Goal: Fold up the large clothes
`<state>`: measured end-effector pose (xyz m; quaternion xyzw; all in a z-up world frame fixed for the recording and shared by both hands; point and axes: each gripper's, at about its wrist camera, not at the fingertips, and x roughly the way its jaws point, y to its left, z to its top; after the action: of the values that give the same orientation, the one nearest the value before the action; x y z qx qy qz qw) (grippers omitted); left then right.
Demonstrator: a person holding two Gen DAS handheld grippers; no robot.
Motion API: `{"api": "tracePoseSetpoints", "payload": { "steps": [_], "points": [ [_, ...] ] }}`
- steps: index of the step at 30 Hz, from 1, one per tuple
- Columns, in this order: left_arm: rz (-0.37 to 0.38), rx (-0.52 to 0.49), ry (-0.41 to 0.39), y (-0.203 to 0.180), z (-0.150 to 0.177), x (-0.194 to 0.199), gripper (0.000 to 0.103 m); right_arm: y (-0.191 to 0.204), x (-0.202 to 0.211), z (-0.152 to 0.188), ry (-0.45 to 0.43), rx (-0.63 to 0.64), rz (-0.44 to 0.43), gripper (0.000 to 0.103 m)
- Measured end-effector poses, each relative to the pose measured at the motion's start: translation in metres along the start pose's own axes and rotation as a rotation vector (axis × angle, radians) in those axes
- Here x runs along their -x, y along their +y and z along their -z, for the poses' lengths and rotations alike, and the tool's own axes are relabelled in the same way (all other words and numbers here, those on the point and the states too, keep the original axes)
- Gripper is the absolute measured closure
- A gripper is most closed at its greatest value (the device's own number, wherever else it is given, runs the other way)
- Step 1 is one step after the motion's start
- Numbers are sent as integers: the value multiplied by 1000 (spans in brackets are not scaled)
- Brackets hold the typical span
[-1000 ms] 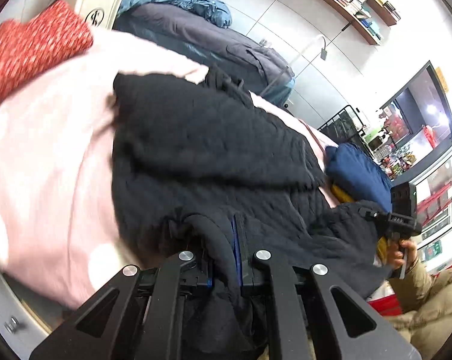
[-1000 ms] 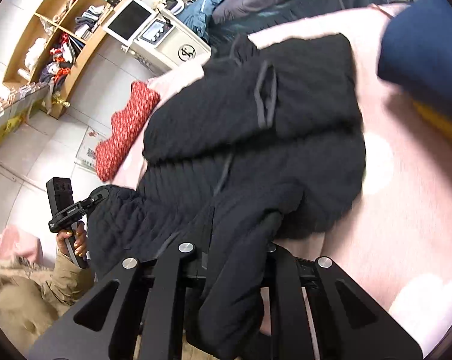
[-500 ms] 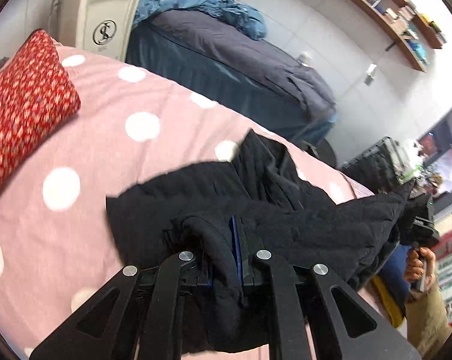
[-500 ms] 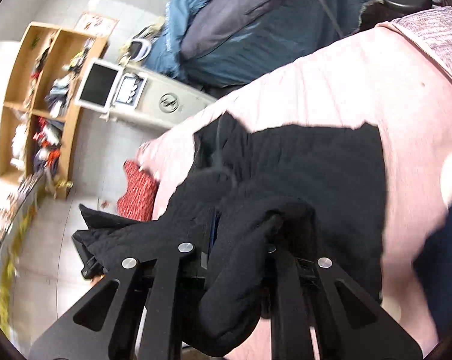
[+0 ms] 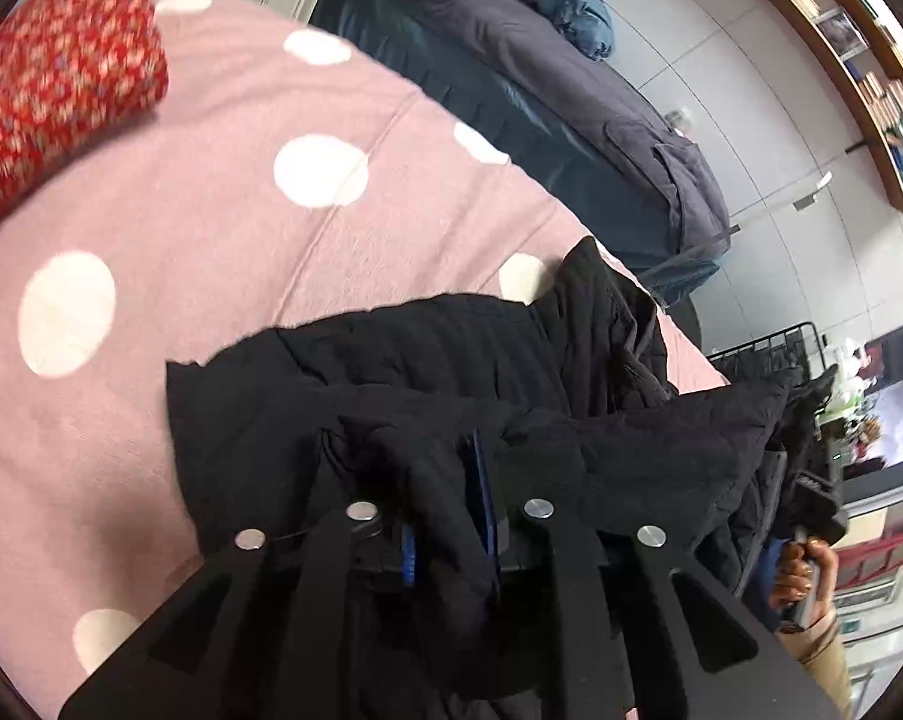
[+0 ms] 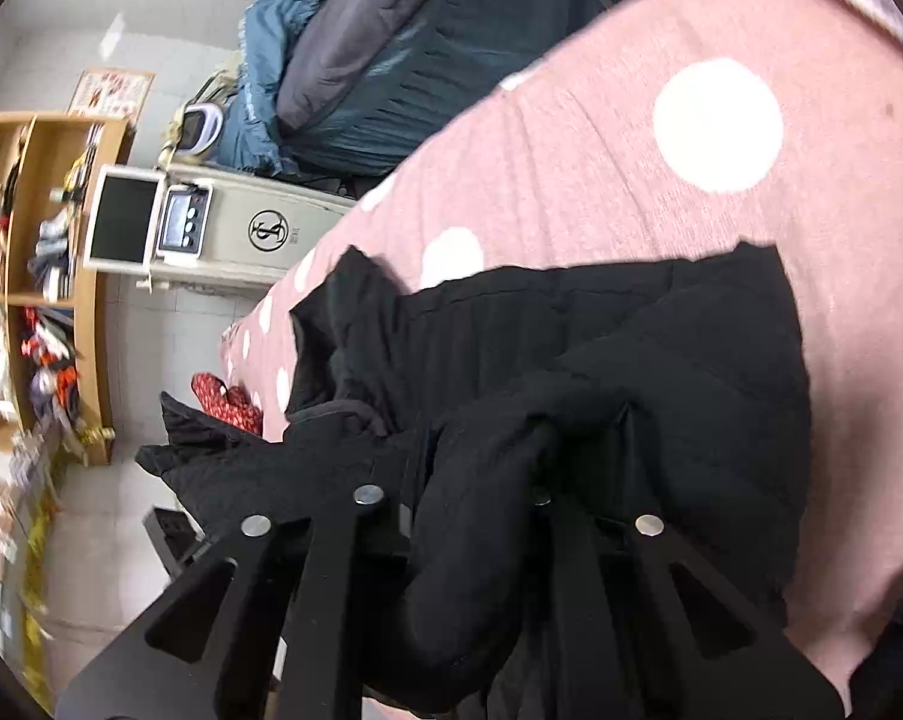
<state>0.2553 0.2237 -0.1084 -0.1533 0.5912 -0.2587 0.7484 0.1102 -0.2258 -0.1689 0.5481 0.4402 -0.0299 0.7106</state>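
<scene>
Two grippers, left (image 5: pixel 451 516) and right (image 6: pixel 481 480), each have jaws clenched on the black jacket's (image 5: pixel 427 372) near edge, so you keep it taut between them while the rest lies on the pink bed (image 5: pixel 223 204). Left jaws have just eased a little.

This looks like a lived-in room used half as a bedroom and half as a shop or storeroom. A bed under a pink polka-dot cover (image 5: pixel 223 252) fills the middle, with a red patterned cushion (image 5: pixel 61 78) at ten o'clock. Beyond it, at twelve o'clock, dark bedding (image 5: pixel 511 78) is heaped on a second bed. A white machine with a small screen (image 6: pixel 181 228) stands on the tiled floor at nine o'clock, beside open wooden shelves (image 6: pixel 43 276) crowded with goods. Long wall shelves of books (image 5: pixel 859 54) run at two o'clock.
</scene>
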Motion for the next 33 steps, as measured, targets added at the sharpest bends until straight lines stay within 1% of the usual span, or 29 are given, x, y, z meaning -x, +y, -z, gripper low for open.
{"api": "tracePoseSetpoints", "payload": {
  "steps": [1,2,5,6,7,8,9,10,11,12,14,15,17,18,19,20,22,23,24,25,27,28,29,31,32,33],
  "points": [
    [18,18,1,3,0,0,86,-7,-2,0,4,-27,-17,85],
    [41,39,2,6,-1,1,84,-11,-4,0,9,-46,-36,84],
    [123,121,15,18,-5,10,81,-19,-7,-3,35,-88,-94,77],
    [158,148,15,23,-8,18,78,-20,-7,-3,42,-98,-113,71],
    [184,165,14,24,-11,24,77,-22,-6,-4,47,-109,-133,61],
    [213,180,9,27,-14,31,75,-24,-2,-5,48,-132,-179,55],
    [244,196,-10,29,-18,44,71,-25,1,-6,47,-155,-215,44],
    [258,205,-30,31,-21,53,68,-27,4,-7,41,-179,-244,40],
    [258,210,-58,34,-24,64,62,-30,10,-8,28,-215,-281,39],
    [202,204,-129,36,-27,84,45,-32,16,-9,17,-236,-307,39],
    [56,169,-263,36,-28,116,27,-31,25,-9,12,-237,-318,38],
    [-5,140,-301,35,-25,130,26,-29,31,-8,8,-224,-312,38],
    [-55,100,-288,32,-19,142,26,-22,46,-5,-24,-178,-279,32],
    [-94,71,-277,29,-10,146,26,-19,54,-2,-44,-149,-258,27],
    [-124,41,-272,25,-3,147,26,-17,62,0,-64,-128,-236,24],
    [-157,0,-271,19,6,149,26,-15,73,4,-97,-99,-199,24],
    [-240,-98,-292,5,31,152,24,-10,94,14,-140,-34,-121,23],
    [-280,-132,-305,0,43,152,21,-6,103,21,-161,6,-92,23],
    [-315,-163,-315,-6,57,149,21,-3,108,27,-175,39,-65,23],
    [-321,-179,-318,-12,69,146,21,4,115,38,-195,98,-14,23],
    [-305,-203,-307,-24,88,137,21,22,120,66,-215,243,110,23],
    [-300,-219,-301,-31,96,133,21,32,118,82,-217,331,175,23],
    [-299,-242,-293,-39,105,126,21,37,115,94,-218,394,226,23],
    [-313,-312,-274,-60,125,109,21,50,99,132,-229,553,365,23],
    [-319,-346,-268,-71,136,99,21,51,91,148,-232,607,403,24],
    [-314,-360,-256,-76,143,91,21,45,84,161,-232,644,425,24]
  ]
}}
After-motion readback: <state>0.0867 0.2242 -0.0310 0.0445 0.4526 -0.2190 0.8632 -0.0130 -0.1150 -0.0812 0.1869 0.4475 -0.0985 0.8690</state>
